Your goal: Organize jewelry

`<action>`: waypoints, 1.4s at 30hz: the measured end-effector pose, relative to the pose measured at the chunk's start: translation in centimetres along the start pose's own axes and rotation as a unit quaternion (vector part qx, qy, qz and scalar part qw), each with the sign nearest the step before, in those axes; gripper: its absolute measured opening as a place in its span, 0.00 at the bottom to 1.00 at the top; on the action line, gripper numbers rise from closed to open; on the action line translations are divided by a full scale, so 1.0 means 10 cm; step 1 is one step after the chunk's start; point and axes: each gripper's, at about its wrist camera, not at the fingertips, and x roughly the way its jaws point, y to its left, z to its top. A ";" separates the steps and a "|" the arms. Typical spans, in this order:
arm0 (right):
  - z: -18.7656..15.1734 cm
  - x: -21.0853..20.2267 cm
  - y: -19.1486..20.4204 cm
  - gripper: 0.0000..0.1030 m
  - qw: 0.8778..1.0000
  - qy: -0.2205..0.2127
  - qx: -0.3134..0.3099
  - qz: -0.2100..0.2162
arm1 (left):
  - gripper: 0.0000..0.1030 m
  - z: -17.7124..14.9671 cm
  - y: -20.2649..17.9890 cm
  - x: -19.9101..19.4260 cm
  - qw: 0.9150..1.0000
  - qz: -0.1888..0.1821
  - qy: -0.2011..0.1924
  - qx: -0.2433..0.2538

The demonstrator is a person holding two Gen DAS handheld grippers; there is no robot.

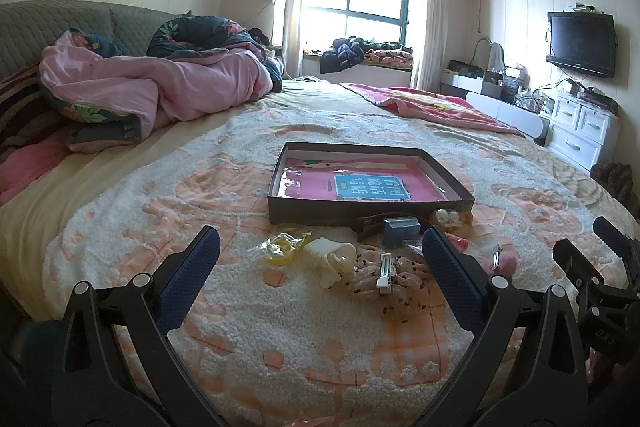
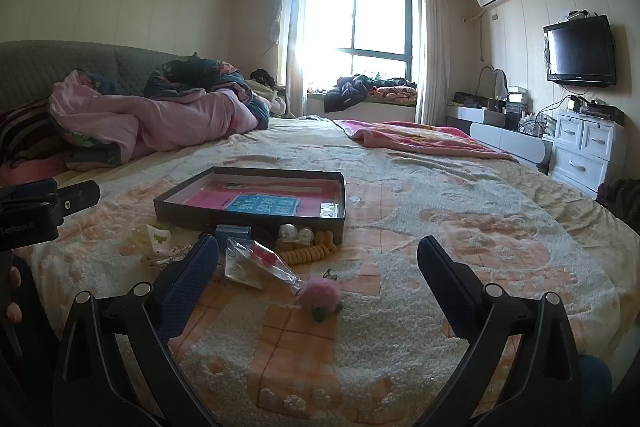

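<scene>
1. Writing: the shallow box (image 1: pixel 362 215) holds a pink sheet with a blue label (image 1: pixel 371 187) printed in large white characters, which I cannot read; the right gripper's body carries "DAS" in the left view, and the left gripper's body a partly legible "Coo…bot.AI" in the right view.
2. Jewelry, all on the bed's fleece blanket (image 1: pixel 248 311) just in front of the box: yellow bangle in clear wrap (image 1: pixel 282 251), white claw clip (image 1: pixel 332 259), floral scrunchie with white barrette (image 1: pixel 386 273), blue card (image 1: pixel 401 229), pearl balls (image 2: pixel 296 233), yellow bead coil (image 2: pixel 310 251), clear packet with red piece (image 2: pixel 256 263), pink pompom (image 2: pixel 322 295).
3. Left gripper (image 1: pixel 320 259): fingers spread wide, empty, framing the clip and scrunchie.
4. Right gripper (image 2: pixel 318 267): fingers spread wide, empty, around the packet and pompom.
5. Only the right view shows a white disc (image 2: pixel 353 199) beside the box.
</scene>
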 end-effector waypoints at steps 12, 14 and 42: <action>0.00 0.00 0.00 0.94 1.000 0.001 -0.001 0.000 | 0.90 0.02 0.02 0.00 1.000 0.000 0.000 -0.001; 0.00 0.00 0.00 0.94 1.000 0.001 -0.001 0.000 | 0.90 0.02 0.02 -0.01 1.000 0.001 0.001 -0.001; -0.07 0.41 0.18 0.94 0.996 0.052 -0.036 0.057 | 0.90 0.00 0.27 0.34 0.999 0.012 0.048 -0.010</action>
